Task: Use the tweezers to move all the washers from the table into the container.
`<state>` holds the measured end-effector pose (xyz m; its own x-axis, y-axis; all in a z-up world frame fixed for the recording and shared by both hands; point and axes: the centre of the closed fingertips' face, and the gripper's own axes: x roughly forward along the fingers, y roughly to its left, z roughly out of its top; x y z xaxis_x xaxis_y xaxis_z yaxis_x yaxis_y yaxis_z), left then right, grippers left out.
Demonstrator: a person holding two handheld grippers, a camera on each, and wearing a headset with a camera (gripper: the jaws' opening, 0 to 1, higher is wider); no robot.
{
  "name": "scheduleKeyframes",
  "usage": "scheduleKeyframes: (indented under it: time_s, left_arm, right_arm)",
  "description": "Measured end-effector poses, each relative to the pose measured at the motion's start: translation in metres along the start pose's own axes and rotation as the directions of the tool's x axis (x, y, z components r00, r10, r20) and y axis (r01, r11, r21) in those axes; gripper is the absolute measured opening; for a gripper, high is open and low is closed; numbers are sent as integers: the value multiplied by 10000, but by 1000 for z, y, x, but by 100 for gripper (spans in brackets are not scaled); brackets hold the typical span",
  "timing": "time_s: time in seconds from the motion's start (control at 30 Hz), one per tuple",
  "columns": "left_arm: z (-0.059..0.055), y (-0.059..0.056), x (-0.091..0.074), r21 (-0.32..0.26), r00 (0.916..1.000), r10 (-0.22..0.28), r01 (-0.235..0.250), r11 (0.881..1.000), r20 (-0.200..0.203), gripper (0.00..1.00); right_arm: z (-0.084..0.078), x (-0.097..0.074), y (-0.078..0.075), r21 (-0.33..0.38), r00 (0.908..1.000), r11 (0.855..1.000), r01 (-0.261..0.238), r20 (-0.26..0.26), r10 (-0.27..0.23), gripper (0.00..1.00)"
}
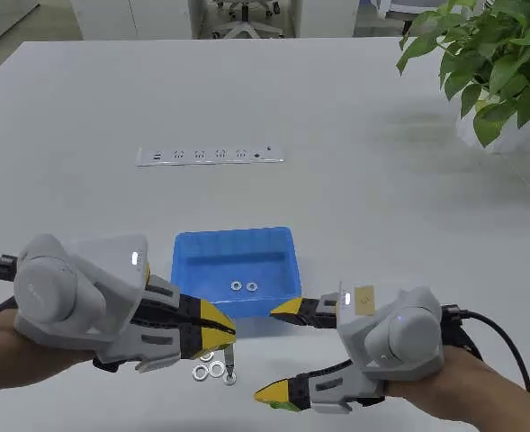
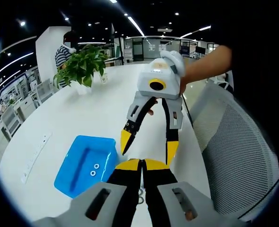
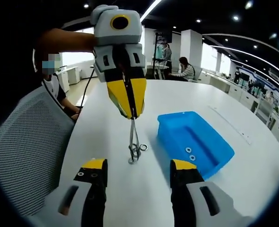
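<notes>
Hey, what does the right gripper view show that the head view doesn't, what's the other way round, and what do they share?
The right gripper view adds the tweezers at full length, clamped in the shut left gripper, with their tips down at the loose washers. It also adds a mesh chair back and seated people. The head view adds the potted plant. Both share the blue container with two washers inside, and the open right gripper.

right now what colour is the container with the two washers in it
The container is bright blue, clearest in the head view.
</notes>
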<state>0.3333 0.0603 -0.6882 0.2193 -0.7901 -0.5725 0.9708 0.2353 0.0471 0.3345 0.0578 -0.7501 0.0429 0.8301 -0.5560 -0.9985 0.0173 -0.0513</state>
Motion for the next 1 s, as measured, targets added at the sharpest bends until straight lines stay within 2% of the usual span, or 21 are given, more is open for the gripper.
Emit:
scheduleKeyframes:
  time_s: [0.2,0.43,0.67,1.0]
  left_arm:
    - [0,-1,0,-15,10000,-49,49,10000,-24,4]
    - [-1,0,-1,-88,9999,-95,95,9999,-33,4]
    - [-2,-1,0,-132,9999,-150,150,9998,-23,4]
    - [-5,0,-1,-184,9998,-170,168,9997,-57,4]
  right_arm:
    - [2,12,3,-618,9986,9968,-500,-189,489,42]
    - [7,27,5,-1010,9958,9907,-909,-237,890,30]
    - [6,40,7,-1219,9930,9859,-1144,-418,1101,21]
    - [9,45,8,-1397,9907,9812,-1333,-450,1281,11]
